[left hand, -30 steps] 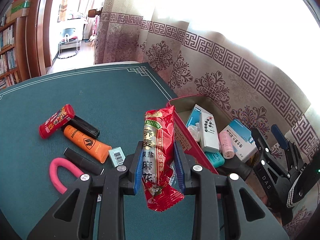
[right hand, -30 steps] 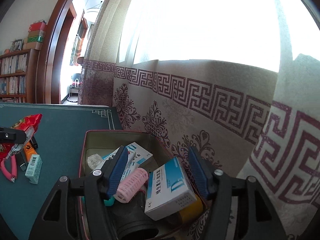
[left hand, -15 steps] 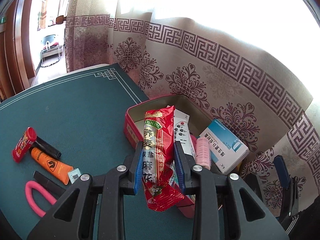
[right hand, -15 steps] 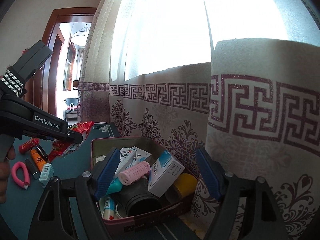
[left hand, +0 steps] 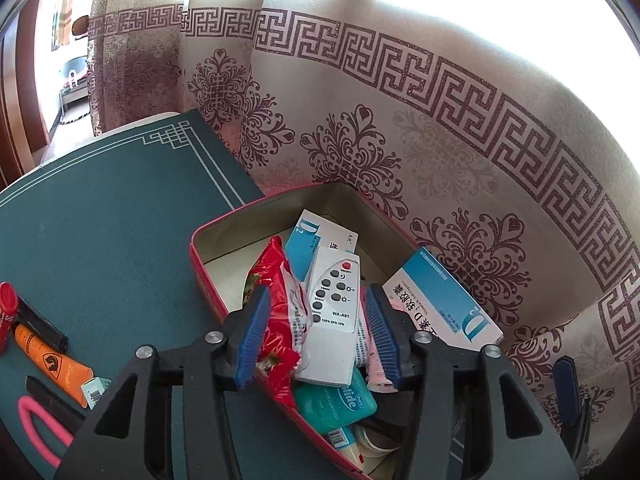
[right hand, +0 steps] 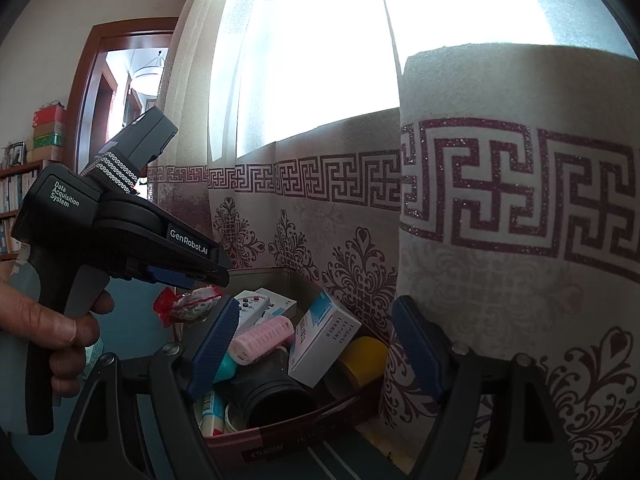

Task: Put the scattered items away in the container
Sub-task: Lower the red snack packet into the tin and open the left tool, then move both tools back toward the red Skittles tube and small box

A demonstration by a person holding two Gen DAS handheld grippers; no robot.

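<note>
Against the patterned curtain, on the green bench (left hand: 120,240), the left tool (left hand: 316,334) is opening over the red tin (left hand: 208,280), freeing the red snack packet (left hand: 280,312), which may catch the rim and tip outside; the right tool (right hand: 312,356) hovers open, empty.

A patterned curtain (left hand: 400,120) is hung just behind the green table (left hand: 100,240). A wooden doorway (right hand: 92,100) and a bookshelf (right hand: 16,184) are seen at the far left.
</note>
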